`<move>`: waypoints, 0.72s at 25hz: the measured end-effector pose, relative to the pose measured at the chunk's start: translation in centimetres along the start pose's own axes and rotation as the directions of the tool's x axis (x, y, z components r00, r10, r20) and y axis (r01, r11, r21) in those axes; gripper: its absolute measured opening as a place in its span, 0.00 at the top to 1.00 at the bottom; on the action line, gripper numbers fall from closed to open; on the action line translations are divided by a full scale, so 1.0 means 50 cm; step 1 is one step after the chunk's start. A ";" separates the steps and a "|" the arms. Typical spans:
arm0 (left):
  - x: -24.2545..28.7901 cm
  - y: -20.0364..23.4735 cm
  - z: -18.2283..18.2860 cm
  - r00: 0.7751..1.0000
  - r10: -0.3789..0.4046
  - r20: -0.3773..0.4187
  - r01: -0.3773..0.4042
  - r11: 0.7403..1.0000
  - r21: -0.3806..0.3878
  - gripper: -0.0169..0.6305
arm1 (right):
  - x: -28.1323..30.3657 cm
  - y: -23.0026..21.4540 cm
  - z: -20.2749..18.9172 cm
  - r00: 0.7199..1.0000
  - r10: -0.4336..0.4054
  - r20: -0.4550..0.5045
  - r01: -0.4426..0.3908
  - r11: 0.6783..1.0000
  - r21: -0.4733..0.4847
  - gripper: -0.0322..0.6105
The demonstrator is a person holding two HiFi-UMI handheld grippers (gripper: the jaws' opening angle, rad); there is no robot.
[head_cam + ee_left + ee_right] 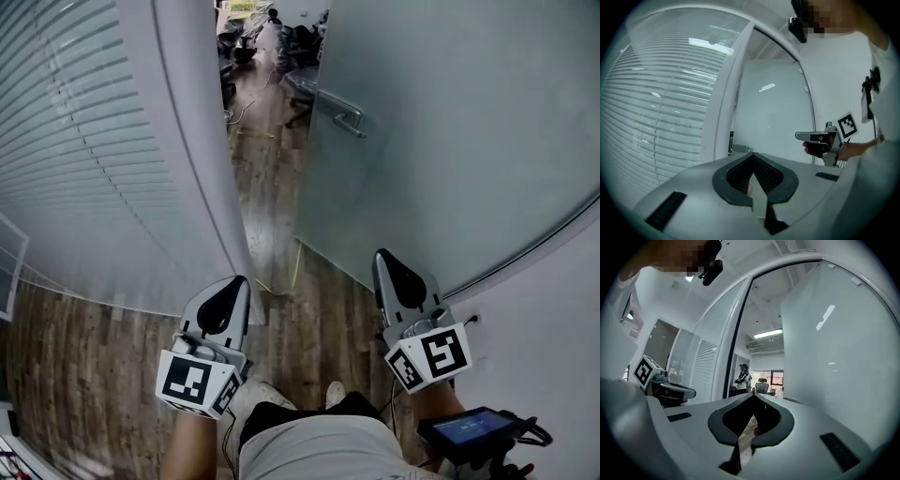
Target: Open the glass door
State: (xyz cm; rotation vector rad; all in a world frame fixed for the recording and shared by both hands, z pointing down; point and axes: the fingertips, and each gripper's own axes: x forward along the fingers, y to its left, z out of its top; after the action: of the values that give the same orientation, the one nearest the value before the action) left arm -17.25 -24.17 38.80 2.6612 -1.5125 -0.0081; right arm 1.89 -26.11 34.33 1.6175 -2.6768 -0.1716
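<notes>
Glass: one door, one handle.

The head camera looks steeply down over the left gripper and right gripper at the wood floor ahead of them. Each gripper camera sits close behind its own jaws and faces level. Both see the glass door ahead and the other gripper alongside.

Left gripper and right gripper are held out level, side by side, jaws closed up tight on both.
</notes>
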 end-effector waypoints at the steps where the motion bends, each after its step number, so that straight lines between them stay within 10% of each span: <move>1: 0.003 -0.013 0.001 1.000 -0.002 0.000 0.002 1.000 0.005 0.97 | -0.013 -0.004 -0.001 1.000 0.002 0.005 -0.002 1.000 0.005 0.95; 8: 0.021 -0.095 0.177 1.000 0.021 -0.002 -0.021 1.000 0.020 0.98 | -0.049 -0.049 0.138 0.999 0.044 -0.024 -0.043 0.999 0.029 0.95; 13: -0.006 -0.211 0.060 0.999 0.051 0.009 -0.051 0.998 0.046 0.97 | -0.156 -0.066 0.010 0.996 0.092 -0.004 -0.091 0.995 0.045 0.95; 18: -0.028 -0.285 0.094 0.994 0.105 -0.010 -0.104 0.994 0.038 0.98 | -0.209 -0.103 0.044 0.991 0.135 -0.011 -0.134 0.989 0.063 0.95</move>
State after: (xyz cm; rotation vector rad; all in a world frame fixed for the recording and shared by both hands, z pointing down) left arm -5.95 -16.05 33.04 2.6017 -1.6622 0.0432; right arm 11.16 -19.07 32.15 1.4400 -2.7939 -0.0746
